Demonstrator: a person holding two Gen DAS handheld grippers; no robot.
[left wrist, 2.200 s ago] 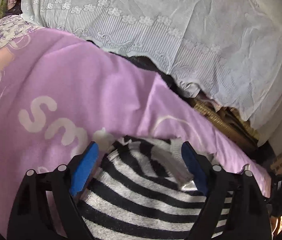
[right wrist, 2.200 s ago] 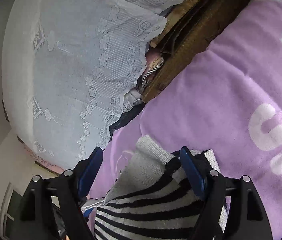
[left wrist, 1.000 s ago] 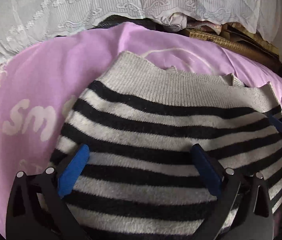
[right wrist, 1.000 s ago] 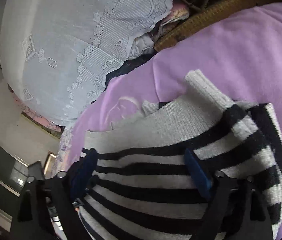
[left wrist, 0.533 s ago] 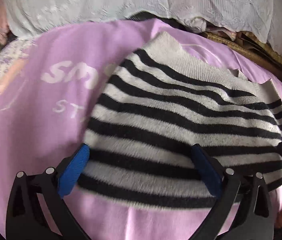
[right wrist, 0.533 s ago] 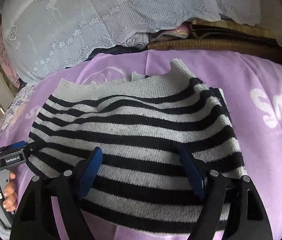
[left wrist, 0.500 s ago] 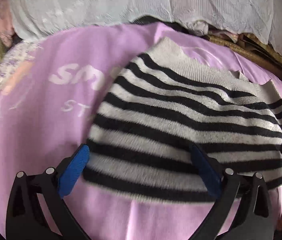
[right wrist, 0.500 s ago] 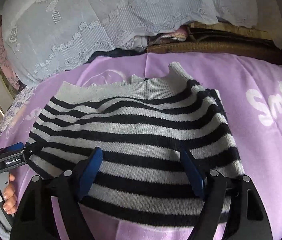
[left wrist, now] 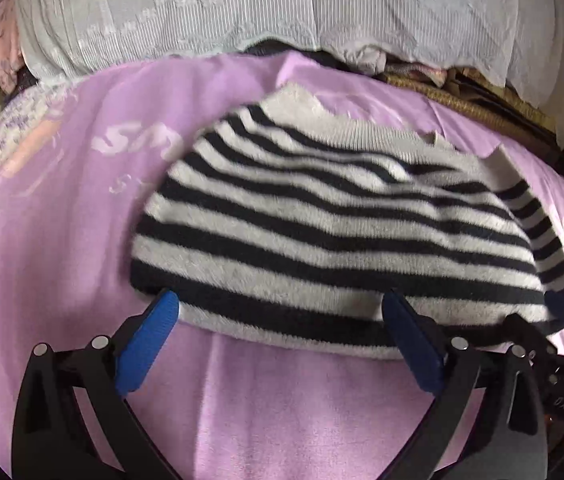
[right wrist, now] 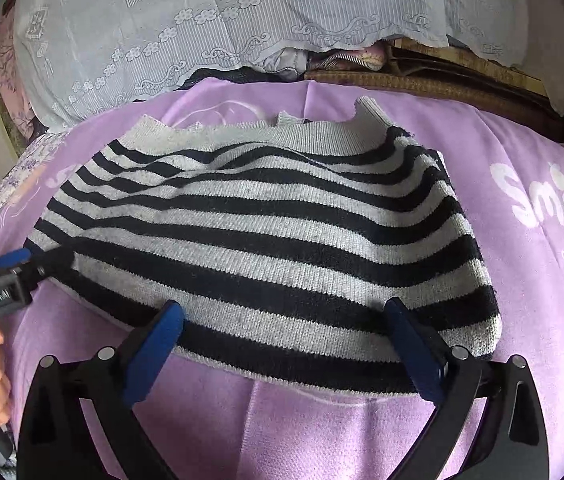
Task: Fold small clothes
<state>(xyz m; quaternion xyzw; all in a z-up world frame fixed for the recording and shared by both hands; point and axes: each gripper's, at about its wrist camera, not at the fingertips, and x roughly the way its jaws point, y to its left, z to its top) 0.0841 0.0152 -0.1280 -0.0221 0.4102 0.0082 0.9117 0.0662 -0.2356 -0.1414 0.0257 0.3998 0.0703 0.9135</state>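
Note:
A small black-and-grey striped knit sweater (left wrist: 334,224) lies flat on a purple blanket (left wrist: 61,264); it also shows in the right wrist view (right wrist: 265,236). My left gripper (left wrist: 279,320) is open, its blue pads over the sweater's near edge, holding nothing. My right gripper (right wrist: 284,330) is open too, over the near edge. The left gripper's tip shows at the sweater's left corner in the right wrist view (right wrist: 9,264), and the right gripper's tip at the right corner in the left wrist view (left wrist: 562,308).
A white lace cloth (right wrist: 209,20) covers a pile at the back. A woven mat (right wrist: 442,80) and bundled clothes (right wrist: 342,58) lie behind the blanket. White "smile" lettering (right wrist: 542,196) is printed on the blanket.
Both grippers have drawn back toward the near edge of the sweater, which lay under them and is now spread flat on the blanket. Both stay open.

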